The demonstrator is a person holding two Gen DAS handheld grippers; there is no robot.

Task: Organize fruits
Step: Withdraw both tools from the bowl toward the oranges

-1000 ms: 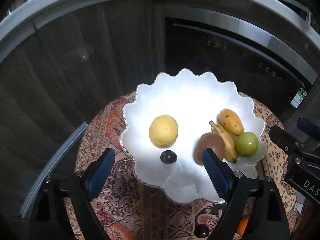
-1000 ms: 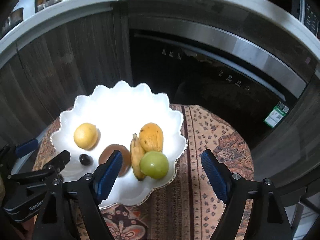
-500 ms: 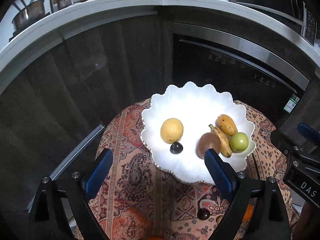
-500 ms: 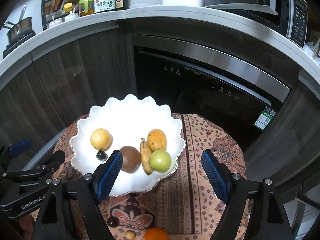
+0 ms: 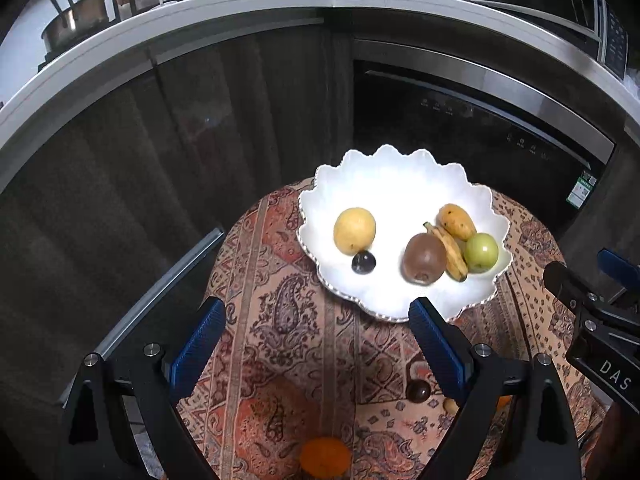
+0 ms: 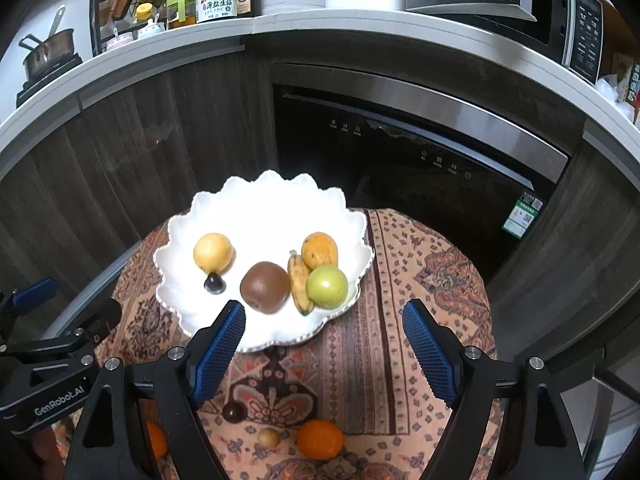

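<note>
Both claws stand apart with nothing between their pads: just below the right gripper [image 6: 324, 344] an orange [image 6: 320, 439], a small pale fruit [image 6: 268, 437] and a dark round fruit [image 6: 234, 412] lie loose on the patterned cloth [image 6: 400, 320], and under the left gripper [image 5: 316, 344] sits another orange [image 5: 325, 457]. Ahead of both, the white scalloped bowl [image 6: 256, 204] holds a yellow fruit [image 6: 213, 252], dark plum [image 6: 215, 283], brown kiwi [image 6: 265, 287], banana [image 6: 299, 286], mango [image 6: 319, 250] and green apple [image 6: 327, 286]. I judge the sorting more than half done, with the loose fruits left.
</note>
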